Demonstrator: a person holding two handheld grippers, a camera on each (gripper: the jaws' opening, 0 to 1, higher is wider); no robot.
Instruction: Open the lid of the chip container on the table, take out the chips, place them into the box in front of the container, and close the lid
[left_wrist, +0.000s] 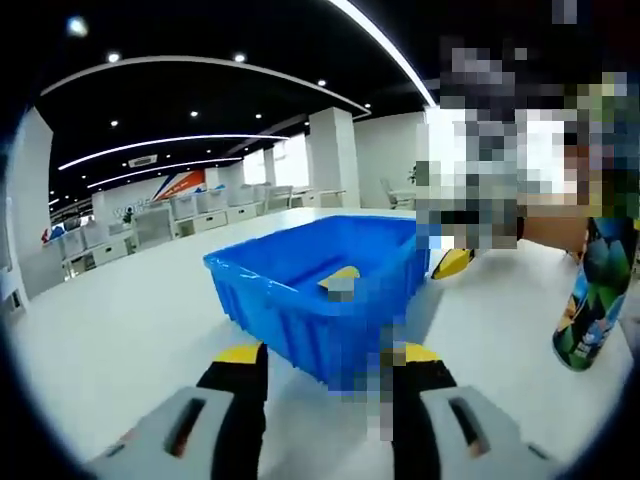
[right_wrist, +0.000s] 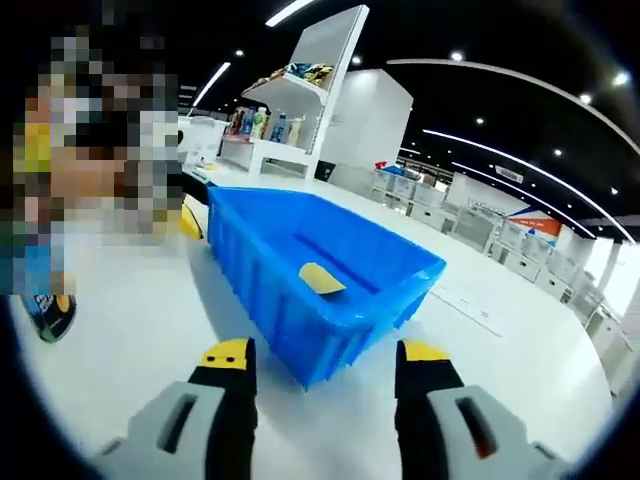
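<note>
A blue plastic box (left_wrist: 290, 320) stands on the white table, one near corner between the jaws of my left gripper (left_wrist: 330, 355), which is open and holds nothing. A yellow chip (left_wrist: 340, 275) lies inside the box. The tall green-and-black chip container (left_wrist: 595, 290) stands upright to the right of the box; its top is hidden. In the right gripper view the same box (right_wrist: 290, 310) with the chip (right_wrist: 320, 278) sits just ahead of my right gripper (right_wrist: 326, 352), open and empty. The container's base (right_wrist: 45, 305) shows at the left.
A yellow-and-black tip (left_wrist: 452, 263) pokes out past the box's right corner, and a similar tip (right_wrist: 190, 222) shows past its left corner. A white shelf with goods (right_wrist: 290, 100) stands behind. Bare white table (left_wrist: 120, 340) spreads around the box.
</note>
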